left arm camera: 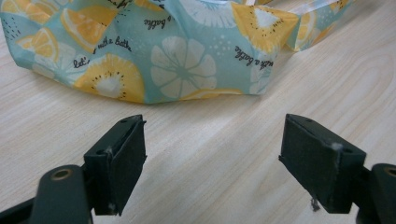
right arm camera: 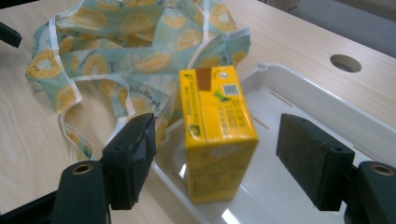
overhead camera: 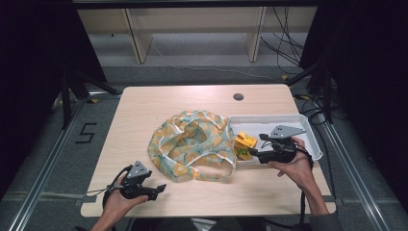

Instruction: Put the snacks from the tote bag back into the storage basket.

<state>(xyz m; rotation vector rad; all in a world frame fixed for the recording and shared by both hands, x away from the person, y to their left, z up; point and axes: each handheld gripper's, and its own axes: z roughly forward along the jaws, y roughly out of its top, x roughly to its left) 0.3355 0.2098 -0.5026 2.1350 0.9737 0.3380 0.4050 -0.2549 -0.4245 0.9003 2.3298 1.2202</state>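
On the table (overhead camera: 144, 110): a pale wood top with a round hole (overhead camera: 238, 96) near its far edge; everything in hand lies on its nearer half.
Bag (overhead camera: 192, 144): a crumpled cloth bag, light blue with yellow and white citrus slices, lying at the middle of the table, its right edge draped against the left end of the tray.
Bag writing: the left gripper view reads "Let's" and "with a bottle" in small black script on the bag (left arm camera: 177, 51); the rest is folded away.
Tray (overhead camera: 308, 130): a white shallow plastic tray to the right of the bag.
Carton (right arm camera: 217, 126): a small yellow drink carton standing upright inside the tray's left end, just beside the bag's edge.
Carton writing: a brown patch and a small square code on its top, lines of green print on its sides, too small to read.
Right gripper (overhead camera: 251, 152): held over the tray's near rim, jaws spread wide; in its own view the carton stands between the jaws (right arm camera: 217, 158) with a gap on each side, touching neither.
Left gripper (overhead camera: 162, 189): low over bare wood at the table's near left, jaws wide apart and holding nothing (left arm camera: 212, 158); the bag's hem lies near, ahead of the tips.
Views: the high view gives the layout and both hands; the gripper views give the script and the carton's printed faces.
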